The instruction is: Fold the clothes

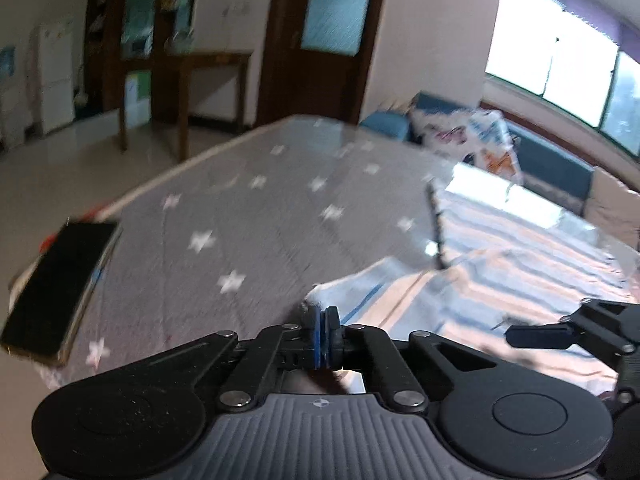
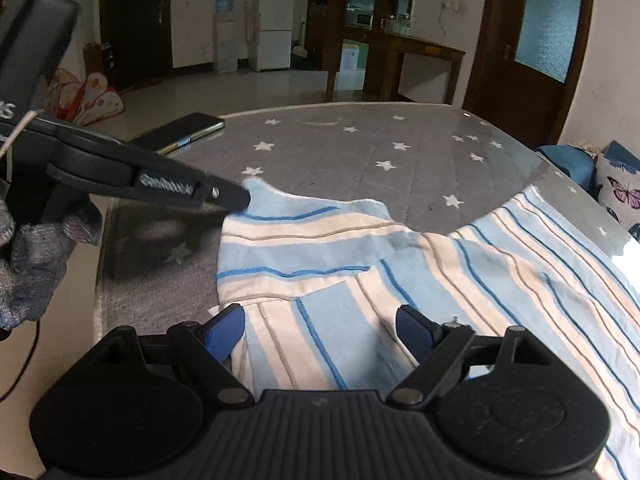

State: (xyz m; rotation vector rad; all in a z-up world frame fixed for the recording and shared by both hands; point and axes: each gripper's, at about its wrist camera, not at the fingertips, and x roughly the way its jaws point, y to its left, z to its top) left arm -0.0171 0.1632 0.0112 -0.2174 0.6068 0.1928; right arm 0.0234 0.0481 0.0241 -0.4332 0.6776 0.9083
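Where the star-printed grey cloth covers it: the table [image 2: 360, 152] carries everything;
Shirt: a striped blue, cream and white shirt [image 2: 460, 272] lies spread over the table's near right part, one sleeve folded across;
Phone: a dark phone [image 2: 188, 128] rests near the table's far left edge, well apart from the shirt;
Left claw [image 1: 323, 336]: pinched tight on the shirt's corner;
Right claw [image 2: 320, 332]: wide, hovering above the shirt's near edge.
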